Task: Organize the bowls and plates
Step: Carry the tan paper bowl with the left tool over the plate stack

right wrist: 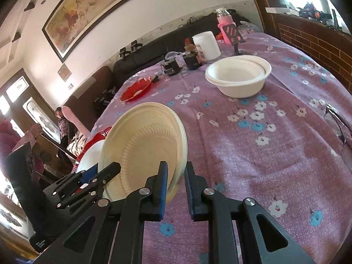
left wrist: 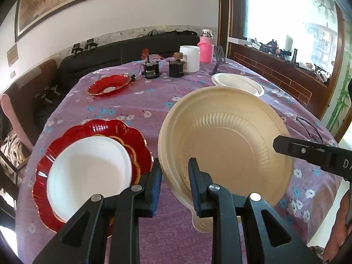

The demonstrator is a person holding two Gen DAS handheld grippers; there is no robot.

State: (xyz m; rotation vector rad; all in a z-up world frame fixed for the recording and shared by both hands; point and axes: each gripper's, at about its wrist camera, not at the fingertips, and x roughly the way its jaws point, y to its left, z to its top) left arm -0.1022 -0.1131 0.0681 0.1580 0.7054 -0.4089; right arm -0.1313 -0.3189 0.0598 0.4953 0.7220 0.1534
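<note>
Two grips on one cream bowl stack (left wrist: 226, 145), lifted clear of the purple-clothed counter (left wrist: 154, 105) and tipped on edge. Left hand-held gripper (left wrist: 175, 184) clamped on the stack's near rim, blue pads either side; right hand-held gripper (right wrist: 176, 187) pinched onto the opposite rim, its black finger poking in from the right in the left view. Probably two holds because the nested bowls are thin and floppy, and a single pinch would let them sag or slide apart. Just left of the stack: a white plate (left wrist: 90, 176) already resting on the scalloped red plate (left wrist: 114, 129). Beyond the stack, near the far side: white bowls (right wrist: 238, 77) nested together, a likely destination for the cream ones. Left of those, a smaller red dish (left wrist: 109, 84) alone, still unsorted.
</note>
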